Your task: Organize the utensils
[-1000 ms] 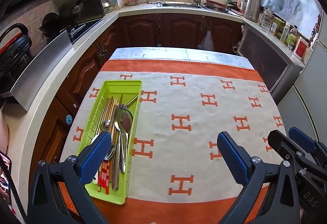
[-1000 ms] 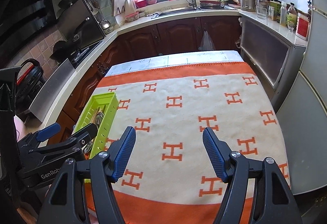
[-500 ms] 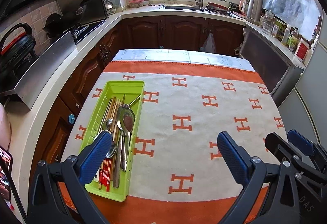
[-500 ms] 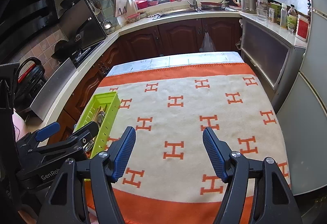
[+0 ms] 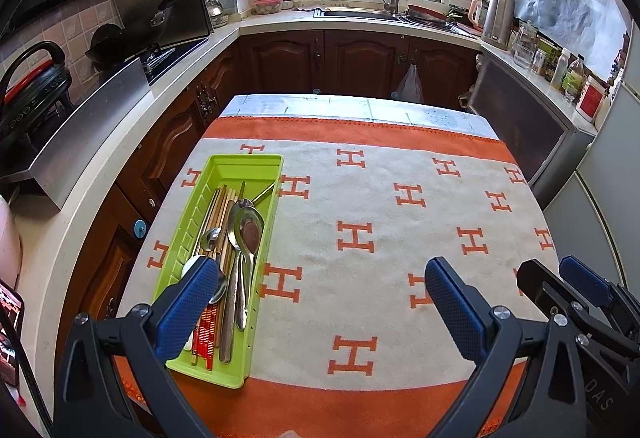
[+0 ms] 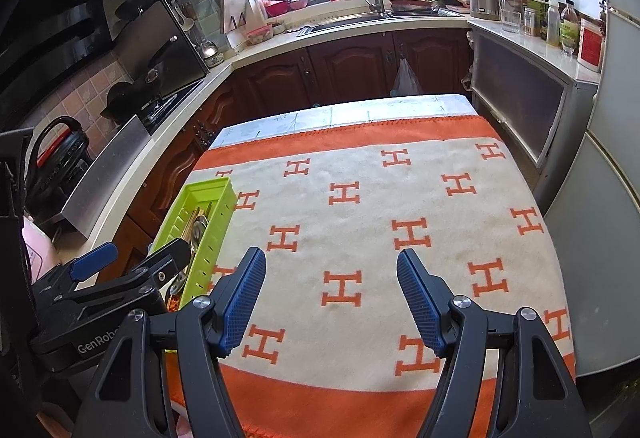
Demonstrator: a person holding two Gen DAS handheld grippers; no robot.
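A lime green utensil tray lies along the left side of the table, also seen in the right wrist view. It holds metal spoons, wooden chopsticks, a white spoon and red-patterned chopsticks. My left gripper is open and empty, held above the table's near edge, its left finger over the tray's near end. My right gripper is open and empty above the near middle of the cloth.
The table carries a cream cloth with orange H marks and orange border. Dark wooden cabinets and a counter with a sink run behind. A stove stands left, a fridge right.
Both grippers have drawn back and risen slightly, so the table and tray sit a little farther away. Both stay open. The utensils have not moved.
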